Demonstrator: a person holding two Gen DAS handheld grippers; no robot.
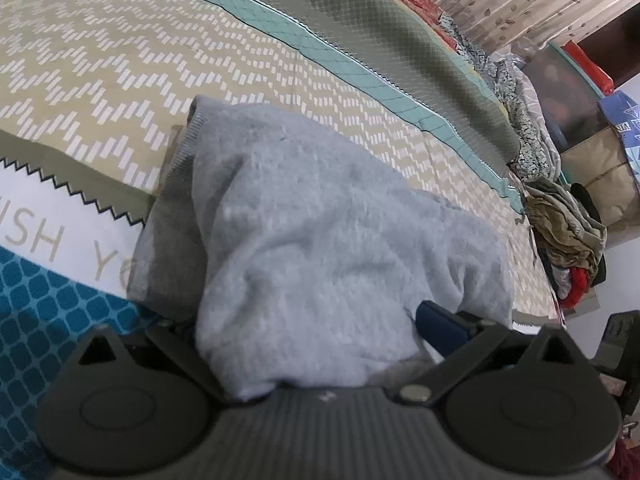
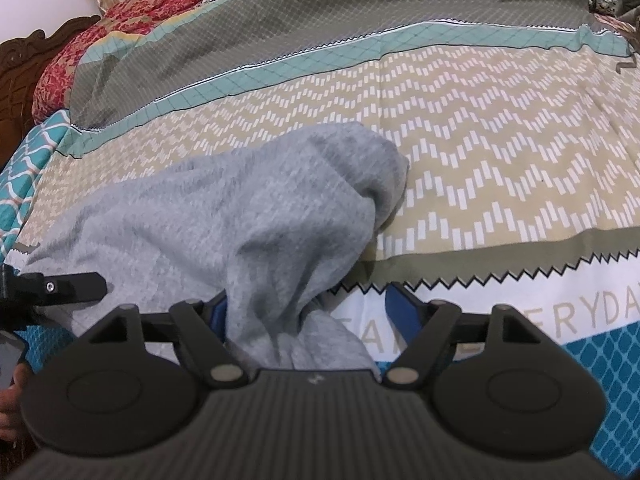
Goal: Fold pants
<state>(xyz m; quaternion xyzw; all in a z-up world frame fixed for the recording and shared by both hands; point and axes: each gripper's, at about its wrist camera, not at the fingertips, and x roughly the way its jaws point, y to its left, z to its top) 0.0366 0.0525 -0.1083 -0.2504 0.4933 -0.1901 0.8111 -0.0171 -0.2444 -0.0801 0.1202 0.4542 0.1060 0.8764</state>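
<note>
Grey knit pants (image 1: 304,232) lie bunched on a patterned bedspread (image 1: 120,60). In the left wrist view the cloth drapes over my left gripper (image 1: 320,328) and hides the left finger; the blue right finger pad (image 1: 438,326) shows beside the cloth, with the jaws spread wide. In the right wrist view the pants (image 2: 240,220) rise in a fold between the fingers of my right gripper (image 2: 316,308). Its jaws stand wide apart with cloth draped between them. The left gripper's finger (image 2: 60,286) shows at the left edge.
The bedspread (image 2: 480,140) has zigzag, teal and olive bands. A pile of clothes (image 1: 568,236) sits at the bed's right end, with bags (image 1: 600,168) beyond. A carved wooden headboard (image 2: 24,64) and red floral bedding (image 2: 132,16) lie far left.
</note>
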